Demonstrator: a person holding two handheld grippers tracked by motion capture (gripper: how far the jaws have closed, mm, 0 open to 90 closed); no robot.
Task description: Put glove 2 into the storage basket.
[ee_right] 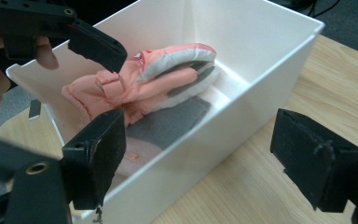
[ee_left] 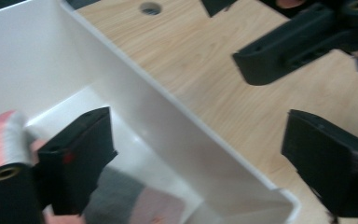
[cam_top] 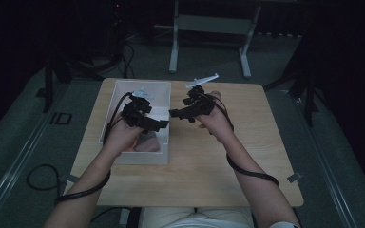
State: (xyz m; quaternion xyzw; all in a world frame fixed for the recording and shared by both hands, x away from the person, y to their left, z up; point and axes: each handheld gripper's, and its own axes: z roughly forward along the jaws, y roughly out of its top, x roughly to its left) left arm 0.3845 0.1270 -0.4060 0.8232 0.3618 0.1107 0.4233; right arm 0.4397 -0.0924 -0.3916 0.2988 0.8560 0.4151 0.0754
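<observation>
A white box (cam_top: 123, 85) stands on the left part of the wooden table (cam_top: 209, 161). In it lies a folded pink and grey garment (ee_right: 158, 84), which also peeks out under my left hand (cam_top: 145, 145). My left gripper (cam_top: 159, 124) hovers over the box's right wall, jaws open and nothing between them (ee_left: 200, 158). My right gripper (cam_top: 177, 114) hangs just right of the box and points at it, open and empty (ee_right: 207, 156). The two grippers face each other closely without touching.
Behind the table a metal frame stand (cam_top: 209, 28) rests on the floor. A cable (cam_top: 43, 178) loops on the floor at the left. Bare wood (cam_top: 218, 142) spreads right of the box. A small hole (ee_left: 150, 8) sits in the tabletop.
</observation>
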